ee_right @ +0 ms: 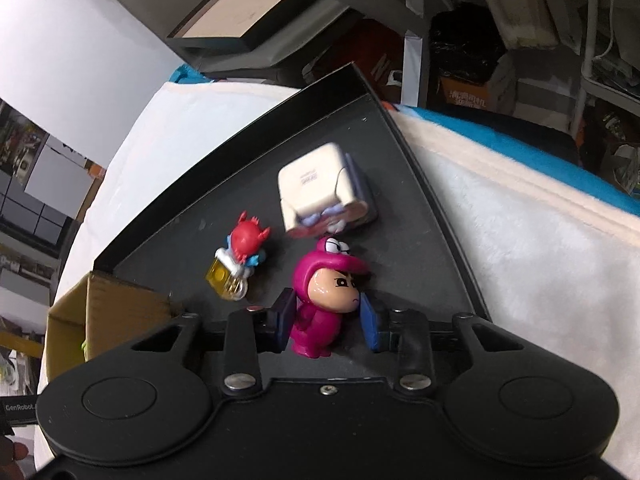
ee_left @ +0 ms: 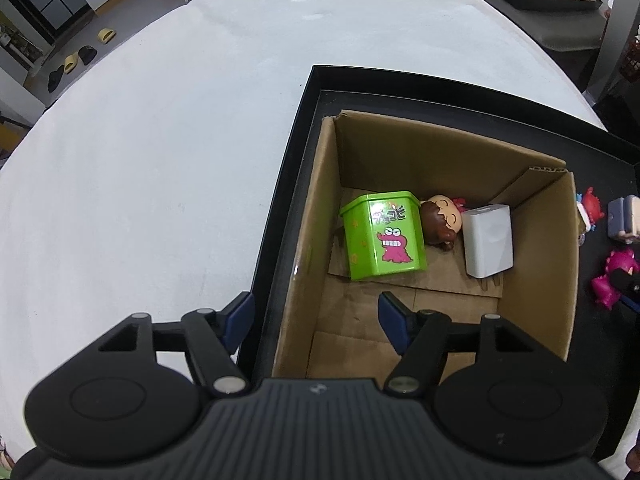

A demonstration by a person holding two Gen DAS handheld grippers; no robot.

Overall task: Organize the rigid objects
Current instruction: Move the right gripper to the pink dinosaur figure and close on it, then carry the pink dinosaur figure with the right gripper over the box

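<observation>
A cardboard box (ee_left: 532,280) stands in a black tray (ee_left: 280,216). It holds a green tin (ee_left: 380,236), a brown-haired figurine (ee_left: 438,224) and a white block (ee_left: 490,242). My left gripper (ee_left: 316,320) is open and empty above the box's near left wall. In the right wrist view a pink dinosaur-suit figurine (ee_right: 320,304) stands upright on the tray floor (ee_right: 400,264). My right gripper (ee_right: 328,320) is open with its fingers on either side of the figurine; the left pad is close to its body and a gap shows on the right.
A red crab figure on a yellow base (ee_right: 236,264) and a cream and purple boxy toy (ee_right: 320,192) lie on the tray beyond the pink figurine. The box's corner (ee_right: 104,304) is at the left. White cloth (ee_right: 540,248) covers the table around the tray.
</observation>
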